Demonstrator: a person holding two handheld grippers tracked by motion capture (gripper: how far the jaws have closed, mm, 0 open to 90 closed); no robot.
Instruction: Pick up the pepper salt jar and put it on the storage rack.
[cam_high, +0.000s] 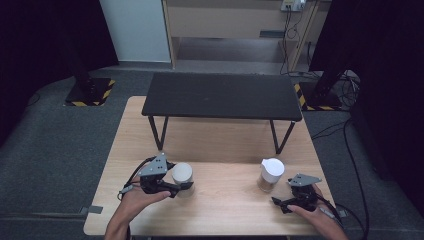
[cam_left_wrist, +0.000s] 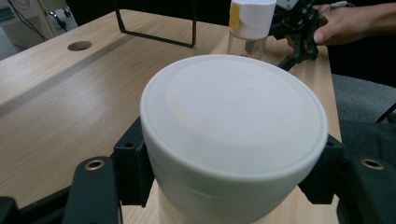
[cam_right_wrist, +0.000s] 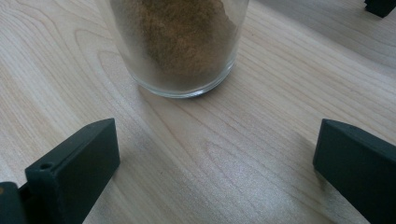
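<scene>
The round white-lidded jar stands at the near left of the pale wooden table, and the left gripper has its jaws clamped on the jar's sides just under the lid. Over on the right, a clear glass jar of brown powder with a white cap stands upright. The right gripper sits just short of it, jaws spread wide, nothing between them.
</scene>
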